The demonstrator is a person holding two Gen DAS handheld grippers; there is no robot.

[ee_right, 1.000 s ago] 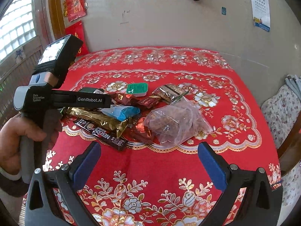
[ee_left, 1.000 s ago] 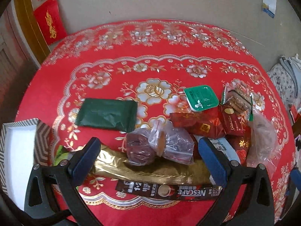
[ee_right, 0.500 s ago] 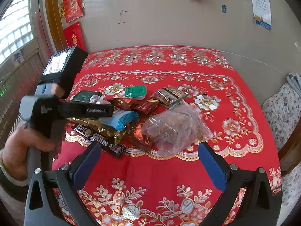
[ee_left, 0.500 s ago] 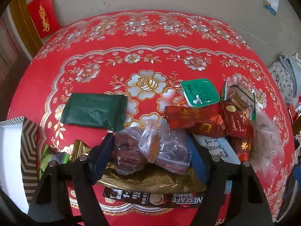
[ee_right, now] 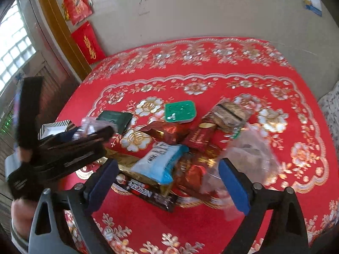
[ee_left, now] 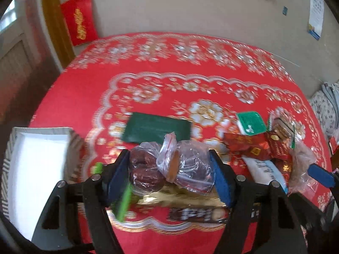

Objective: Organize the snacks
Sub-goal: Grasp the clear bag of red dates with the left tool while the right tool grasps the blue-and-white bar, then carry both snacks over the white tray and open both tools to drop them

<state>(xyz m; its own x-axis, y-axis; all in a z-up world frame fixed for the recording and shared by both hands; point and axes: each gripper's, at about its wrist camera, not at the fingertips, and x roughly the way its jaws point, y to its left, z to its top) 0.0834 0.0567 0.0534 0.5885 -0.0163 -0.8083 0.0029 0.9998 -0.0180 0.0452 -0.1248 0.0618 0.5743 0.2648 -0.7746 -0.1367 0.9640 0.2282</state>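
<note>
Gripping the clear bag of red dates [ee_left: 169,167] between both blue pads, our left gripper [ee_left: 170,175] holds it above the gold packet [ee_left: 180,199] near the table's front edge, with the white box [ee_left: 38,165] to its left. Our right gripper [ee_right: 168,187] stands open over the snack pile, its pads either side of the light-blue packet [ee_right: 163,160] and Nescafé stick [ee_right: 148,194]. The red floral tablecloth [ee_right: 243,63] covers the table.

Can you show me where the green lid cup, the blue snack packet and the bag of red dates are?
green lid cup [ee_right: 180,111]: right wrist view, middle of lid.
blue snack packet [ee_right: 161,162]: right wrist view, packet's middle.
bag of red dates [ee_left: 146,171]: left wrist view, dark dates, left half.
</note>
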